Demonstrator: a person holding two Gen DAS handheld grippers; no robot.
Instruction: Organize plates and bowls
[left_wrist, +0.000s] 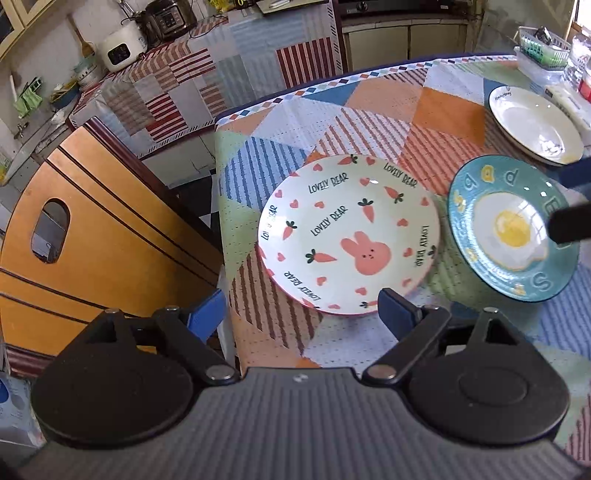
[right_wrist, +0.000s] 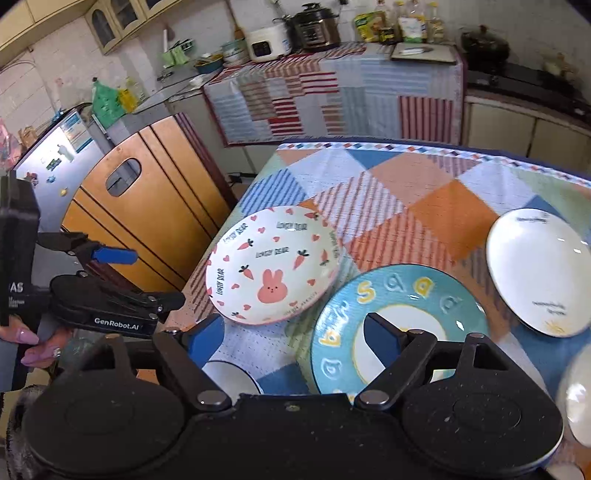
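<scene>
nothing's stacked yet: the pink bunny-print ceramic plate (left_wrist: 349, 234) by the table's left edge, the teal fried-egg plate (left_wrist: 511, 229) beside it and the white dark-rimmed plate (left_wrist: 535, 123) farther right all lie separately. left gripper (left_wrist: 301, 308) and right gripper (right_wrist: 293, 334) both gape wide, holding nothing.

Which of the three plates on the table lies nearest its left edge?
The white rabbit-and-carrot plate, beside the edge. The teal fried-egg plate and the plain white dark-rimmed plate lie further right.
</scene>
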